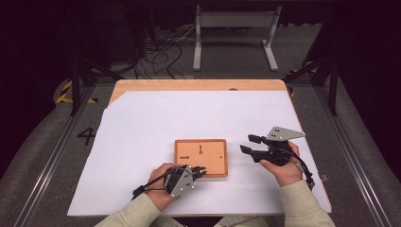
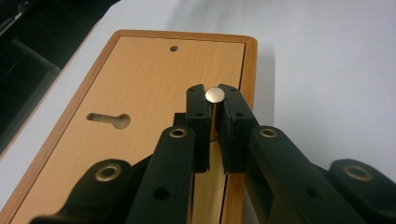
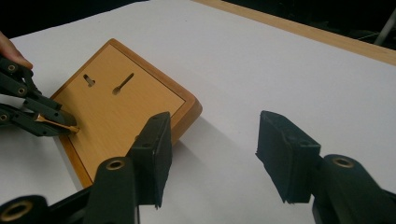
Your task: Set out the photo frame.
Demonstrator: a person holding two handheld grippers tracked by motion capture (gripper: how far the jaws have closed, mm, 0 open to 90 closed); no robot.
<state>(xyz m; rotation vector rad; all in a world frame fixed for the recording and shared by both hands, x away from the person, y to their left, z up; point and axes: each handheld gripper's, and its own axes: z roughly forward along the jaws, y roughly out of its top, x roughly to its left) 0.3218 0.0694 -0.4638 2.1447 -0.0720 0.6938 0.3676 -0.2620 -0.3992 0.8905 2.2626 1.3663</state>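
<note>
Left gripper view shows the left gripper (image 2: 215,122) pinching a small, smooth brass-coloured metal pin (image 2: 214,95) over the flat wooden board with keyhole slots (image 2: 140,74), probably light, stiff and slippery, best gripped along its shaft, while the right gripper (image 3: 212,154) stands spread and empty.

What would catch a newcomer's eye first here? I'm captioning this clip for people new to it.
The wooden board on the white sheet at mid-table stands out first. Next, the left gripper is shut on a small metal pin over the board's near edge. The right gripper hovers open beside the board.
</note>
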